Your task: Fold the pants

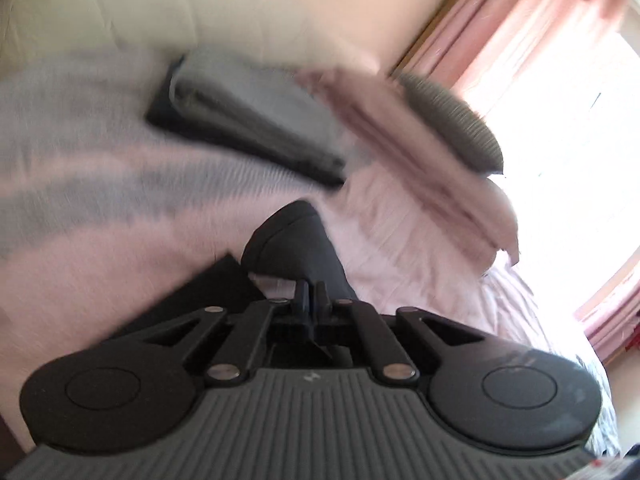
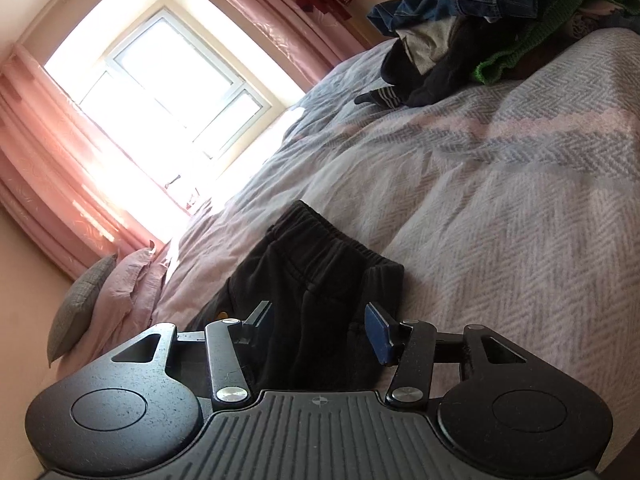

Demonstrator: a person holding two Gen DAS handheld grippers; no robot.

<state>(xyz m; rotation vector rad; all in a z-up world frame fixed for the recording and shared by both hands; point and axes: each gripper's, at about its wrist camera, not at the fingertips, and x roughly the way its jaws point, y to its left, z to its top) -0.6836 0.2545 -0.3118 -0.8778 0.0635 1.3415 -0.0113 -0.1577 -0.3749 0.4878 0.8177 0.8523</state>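
Note:
Dark pants (image 2: 316, 272) lie on the striped bedspread (image 2: 500, 208), waistband pointing away from me. My right gripper (image 2: 320, 320) is open, its blue-padded fingers (image 2: 380, 332) standing either side of the pants with the cloth between them. In the blurred left wrist view, my left gripper (image 1: 311, 288) is shut, and a dark fold of the pants (image 1: 296, 240) bulges up just past its tips, pinched between them. More dark cloth runs under the left gripper at the lower left.
A folded stack of grey and dark clothes (image 1: 240, 120) lies further along the bed, with a pink pillow (image 1: 420, 140) and a grey pillow (image 1: 452, 120) beyond. A loose pile of jeans and green knitwear (image 2: 500, 20) sits at the far end. Pink curtains (image 2: 48, 152) frame a bright window (image 2: 160, 80).

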